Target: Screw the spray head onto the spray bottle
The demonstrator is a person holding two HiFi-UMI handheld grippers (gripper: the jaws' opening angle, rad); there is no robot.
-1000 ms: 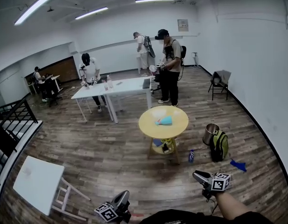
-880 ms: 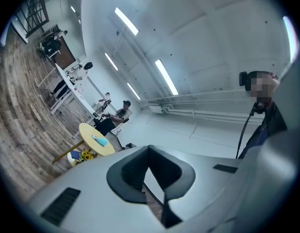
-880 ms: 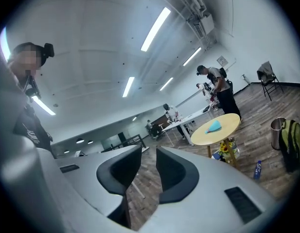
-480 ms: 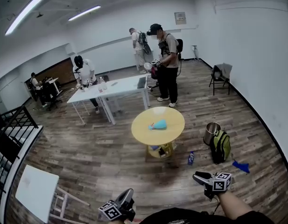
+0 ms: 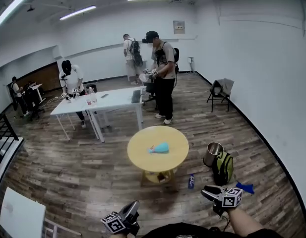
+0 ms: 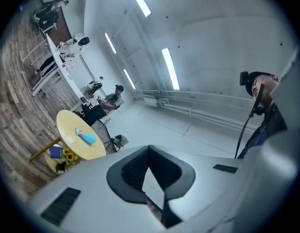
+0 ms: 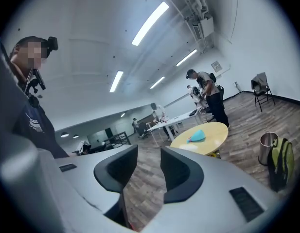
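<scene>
Yellow table (image 5: 143,158) bears perhaps a bottle (image 5: 160,147).

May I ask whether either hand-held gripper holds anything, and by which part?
Nothing: the left hand-held gripper is shut, empty; the right hand-held gripper has just been opening, empty.

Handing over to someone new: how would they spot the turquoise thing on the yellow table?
Find the round yellow table in the room's middle, nearer than the long white tables. The turquoise thing lies on its side near the top's centre, tapering toward the head view's left. The small blue bottle nearby is darker and stands on the floor.
</scene>
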